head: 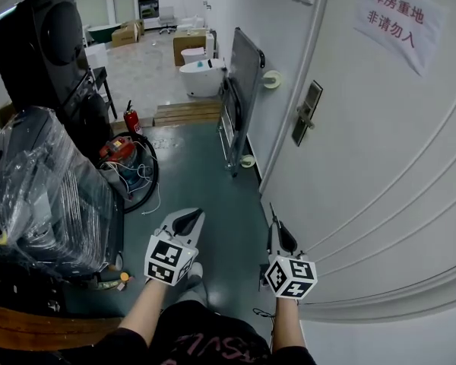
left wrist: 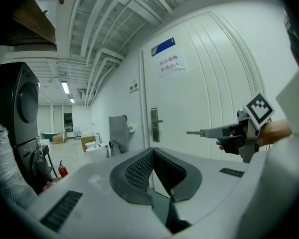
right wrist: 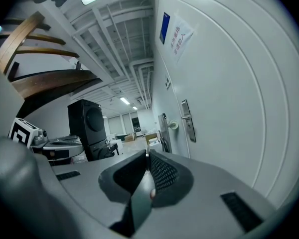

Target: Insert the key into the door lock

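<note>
The right gripper's fingers were pressed together on the key, whose thin metal shaft stuck out past their tips and pointed along the door. The left gripper's fingers were closed on each other with nothing between them, and it was held beside the right one, a little further from the door. From the left gripper view the key was level with the lock but well apart from it, with only the bare white door face between them. The lock was a tall metal plate with a lever handle, set near the door's far edge, and a paper notice with red characters hung higher on the door. Just past the door frame a grey panel on a wheeled frame leaned along the wall, with a small round white fitting on the wall beside it. Across the green floor stood a tall black machine with a round front, a bulky load wrapped in clear plastic, a red fire extinguisher and a coil of black hose. Further back lay a low wooden pallet, a white toilet and cardboard boxes.
</note>
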The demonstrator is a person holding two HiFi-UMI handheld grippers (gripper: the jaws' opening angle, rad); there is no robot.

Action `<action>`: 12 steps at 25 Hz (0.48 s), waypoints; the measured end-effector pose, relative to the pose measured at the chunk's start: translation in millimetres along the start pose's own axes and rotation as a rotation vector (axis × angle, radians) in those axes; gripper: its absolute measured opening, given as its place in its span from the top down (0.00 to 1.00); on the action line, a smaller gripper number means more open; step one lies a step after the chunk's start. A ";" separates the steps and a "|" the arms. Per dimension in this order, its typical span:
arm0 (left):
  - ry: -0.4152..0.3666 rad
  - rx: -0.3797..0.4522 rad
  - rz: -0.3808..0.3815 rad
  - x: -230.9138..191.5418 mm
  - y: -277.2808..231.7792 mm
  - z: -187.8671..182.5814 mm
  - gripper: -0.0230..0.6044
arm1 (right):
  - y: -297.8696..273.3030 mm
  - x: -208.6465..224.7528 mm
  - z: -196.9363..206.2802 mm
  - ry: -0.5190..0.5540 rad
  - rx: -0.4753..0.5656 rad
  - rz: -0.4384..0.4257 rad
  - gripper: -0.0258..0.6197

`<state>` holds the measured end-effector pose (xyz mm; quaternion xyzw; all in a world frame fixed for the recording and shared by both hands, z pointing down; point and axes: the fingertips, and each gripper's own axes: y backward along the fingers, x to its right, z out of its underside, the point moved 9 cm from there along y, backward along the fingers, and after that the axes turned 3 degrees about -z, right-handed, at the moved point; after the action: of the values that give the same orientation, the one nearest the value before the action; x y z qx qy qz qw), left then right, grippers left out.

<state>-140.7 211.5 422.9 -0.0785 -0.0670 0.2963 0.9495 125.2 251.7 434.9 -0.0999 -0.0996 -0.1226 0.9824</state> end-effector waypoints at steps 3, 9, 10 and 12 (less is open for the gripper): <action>0.009 -0.004 0.005 -5.2 -7.5 1.9 0.94 | -6.8 2.4 1.5 0.000 -0.007 0.011 0.84; 0.020 0.002 0.012 -22.9 -26.2 1.4 0.94 | -26.6 5.9 0.3 -0.008 -0.011 0.030 0.84; 0.021 0.001 0.014 -25.8 -30.1 1.6 0.94 | -30.8 6.4 -0.3 -0.008 -0.013 0.032 0.84; 0.023 -0.003 0.019 -31.4 -38.6 2.5 0.94 | -39.8 7.5 -1.3 -0.008 -0.016 0.035 0.84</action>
<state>-145.4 162.4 430.0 -0.0842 -0.0559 0.3045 0.9471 122.1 212.0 442.1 -0.1099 -0.1010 -0.1056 0.9831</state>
